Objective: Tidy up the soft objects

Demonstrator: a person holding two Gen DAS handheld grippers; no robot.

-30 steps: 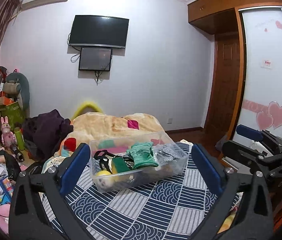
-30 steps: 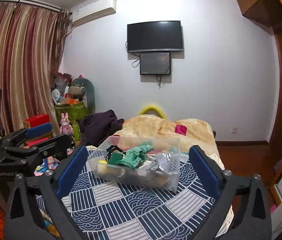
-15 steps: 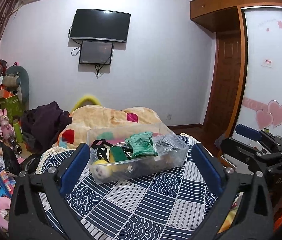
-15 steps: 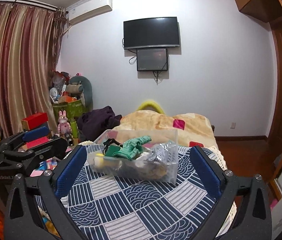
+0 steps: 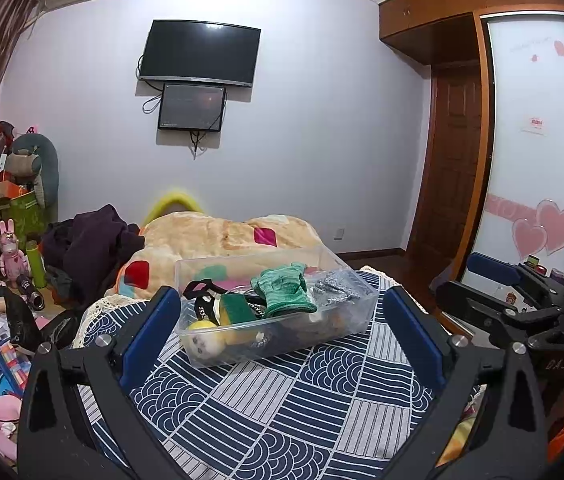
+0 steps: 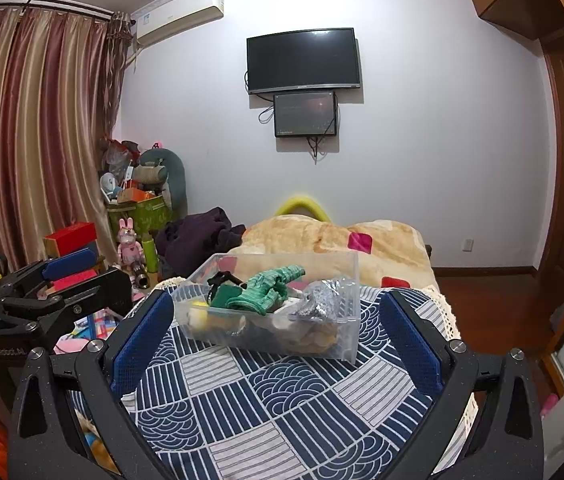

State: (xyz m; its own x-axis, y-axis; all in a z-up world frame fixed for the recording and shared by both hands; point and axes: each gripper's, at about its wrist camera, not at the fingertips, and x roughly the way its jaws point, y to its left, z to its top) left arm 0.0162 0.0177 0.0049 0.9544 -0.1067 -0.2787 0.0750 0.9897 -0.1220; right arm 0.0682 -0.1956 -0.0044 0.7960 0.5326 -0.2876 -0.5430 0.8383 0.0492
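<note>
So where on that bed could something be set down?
The patterned blue cloth in front of the clear bin lies bare, between the open left gripper and right gripper. The bin is packed; behind it lies the beige blanket.

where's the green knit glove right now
The green knit glove lies on top of the pile inside the clear plastic bin on the patterned bedspread, centre of both wrist views, between a green sponge and a silvery bag.
</note>
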